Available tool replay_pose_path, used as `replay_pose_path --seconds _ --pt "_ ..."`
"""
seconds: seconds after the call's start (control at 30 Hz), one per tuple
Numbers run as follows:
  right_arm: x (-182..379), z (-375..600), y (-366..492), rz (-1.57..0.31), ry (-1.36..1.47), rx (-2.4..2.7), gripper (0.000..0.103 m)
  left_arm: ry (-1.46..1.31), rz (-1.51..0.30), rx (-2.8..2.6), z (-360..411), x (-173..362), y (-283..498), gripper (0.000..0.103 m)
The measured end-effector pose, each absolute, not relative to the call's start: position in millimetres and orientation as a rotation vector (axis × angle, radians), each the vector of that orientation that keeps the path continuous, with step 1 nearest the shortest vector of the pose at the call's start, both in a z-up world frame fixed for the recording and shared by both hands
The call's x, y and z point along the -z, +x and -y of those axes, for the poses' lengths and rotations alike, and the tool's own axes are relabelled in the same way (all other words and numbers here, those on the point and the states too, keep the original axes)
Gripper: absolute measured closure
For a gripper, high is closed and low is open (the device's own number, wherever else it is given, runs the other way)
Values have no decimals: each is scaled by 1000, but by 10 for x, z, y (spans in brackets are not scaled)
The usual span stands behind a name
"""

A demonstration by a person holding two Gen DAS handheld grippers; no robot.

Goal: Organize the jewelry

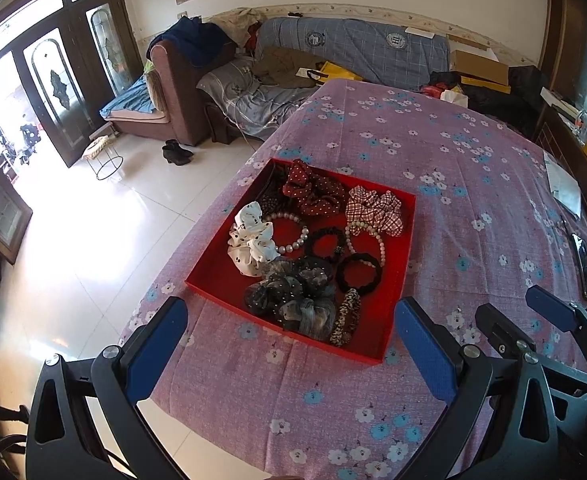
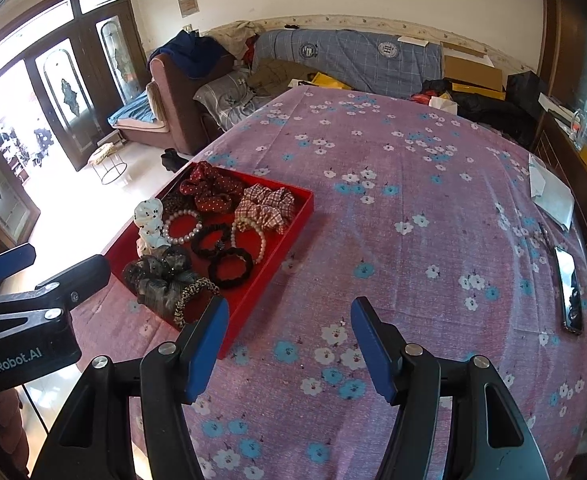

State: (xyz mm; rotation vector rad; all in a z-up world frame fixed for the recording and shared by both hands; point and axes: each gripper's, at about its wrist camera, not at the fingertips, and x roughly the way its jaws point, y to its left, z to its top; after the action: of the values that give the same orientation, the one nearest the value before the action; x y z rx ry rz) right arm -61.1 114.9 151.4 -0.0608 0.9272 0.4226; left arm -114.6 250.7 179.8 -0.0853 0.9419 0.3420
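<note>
Both grippers, left gripper [image 1: 291,344] and right gripper [image 2: 289,344], gape empty | we'd pinch soft scrunchies [image 1: 311,194] mid-fold | pearl bracelets [image 1: 289,234] slippery (hook the strand) | red tray [image 1: 209,264] light

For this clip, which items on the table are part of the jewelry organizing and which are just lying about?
Part of the job:
red tray
pearl bracelets
black hair ties
scrunchies, such as the red dotted scrunchie and the plaid scrunchie
left gripper and right gripper, both open and empty

Just lying about:
phone
papers
floral tablecloth
</note>
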Motion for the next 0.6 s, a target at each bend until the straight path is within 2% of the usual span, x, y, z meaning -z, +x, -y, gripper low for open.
replay_pose_path --seconds 0.6 --pt "-1439 -1615 -595 -961 -100 -401 35 -139 -980 -329 -3000 -1621 -1152 0"
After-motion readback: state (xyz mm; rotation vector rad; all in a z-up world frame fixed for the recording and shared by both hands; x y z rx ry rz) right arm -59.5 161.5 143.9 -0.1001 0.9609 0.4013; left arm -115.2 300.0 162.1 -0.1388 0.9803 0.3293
